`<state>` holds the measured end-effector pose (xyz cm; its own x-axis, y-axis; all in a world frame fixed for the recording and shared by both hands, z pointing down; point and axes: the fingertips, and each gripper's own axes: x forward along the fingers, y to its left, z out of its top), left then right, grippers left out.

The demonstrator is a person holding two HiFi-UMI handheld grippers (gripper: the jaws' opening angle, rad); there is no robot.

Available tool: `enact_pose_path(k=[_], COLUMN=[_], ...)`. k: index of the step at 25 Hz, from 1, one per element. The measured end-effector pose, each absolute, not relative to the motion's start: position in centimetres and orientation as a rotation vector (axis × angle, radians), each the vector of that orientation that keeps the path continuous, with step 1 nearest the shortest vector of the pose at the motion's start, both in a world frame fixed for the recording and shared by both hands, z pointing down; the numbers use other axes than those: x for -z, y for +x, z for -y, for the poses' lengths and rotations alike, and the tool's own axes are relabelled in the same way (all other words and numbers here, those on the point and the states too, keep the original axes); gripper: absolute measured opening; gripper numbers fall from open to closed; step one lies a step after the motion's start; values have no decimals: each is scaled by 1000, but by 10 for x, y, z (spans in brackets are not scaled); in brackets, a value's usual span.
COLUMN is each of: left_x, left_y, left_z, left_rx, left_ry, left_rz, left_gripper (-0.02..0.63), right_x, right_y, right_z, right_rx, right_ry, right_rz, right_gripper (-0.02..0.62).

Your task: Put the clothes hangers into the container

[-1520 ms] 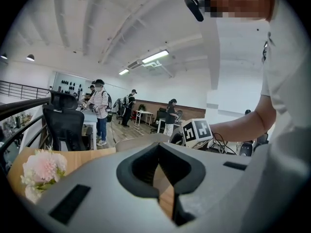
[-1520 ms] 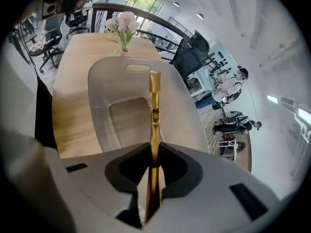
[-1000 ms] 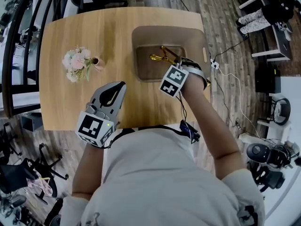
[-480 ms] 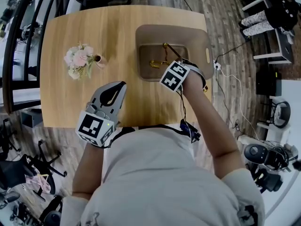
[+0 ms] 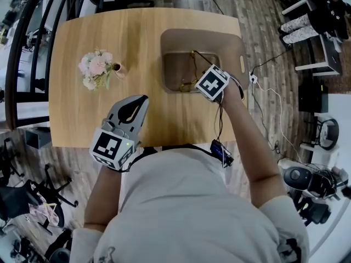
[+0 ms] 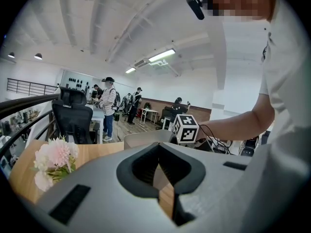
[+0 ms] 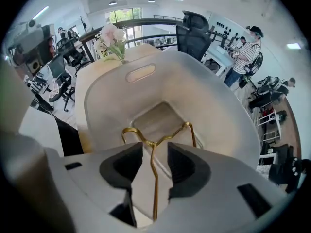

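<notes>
A thin gold wire clothes hanger (image 5: 193, 59) lies in the sunken well of the brown container (image 5: 230, 43) at the table's far right. My right gripper (image 5: 205, 80) hangs over the well's near edge, mostly hidden under its marker cube. In the right gripper view its jaws are opening. The hanger's (image 7: 190, 132) stem runs between them with a gap on each side, so neither pad presses it. My left gripper (image 5: 143, 98) is shut with nothing in it, held above the table's front edge, far from the container (image 7: 218, 96).
A small vase of pink and white flowers (image 5: 97, 69) stands on the wooden table (image 5: 82, 114) at the left. A white cable trails off the table's right edge. Office chairs, desks and several people surround the table.
My right gripper has moved a little right over the container and its jaws have spread off the hanger. The hanger has settled lower into the well. The left gripper has stayed still.
</notes>
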<state>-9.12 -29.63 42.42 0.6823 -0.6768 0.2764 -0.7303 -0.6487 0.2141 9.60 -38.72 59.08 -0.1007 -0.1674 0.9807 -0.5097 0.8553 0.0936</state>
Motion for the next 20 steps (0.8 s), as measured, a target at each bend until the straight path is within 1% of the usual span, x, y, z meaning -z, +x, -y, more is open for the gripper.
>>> enact_pose_path(k=[3,14,20], left_x=[-420,-400,-386], left_y=[-94,-103,-111], left_z=[293,272,253], left_rx=[-240,-244,-247], left_ry=[2603,2682,2732], left_rz=[1112,1063,1033], left_gripper=[6,6,6], right_x=[-583,-527,-492], right_y=[100,80,72], right_z=[381,371,342], right_rx=[-354,-259,-240], right_ry=[568,755,886], right_rz=[1657,1802,1887], right_gripper=[169,167,146])
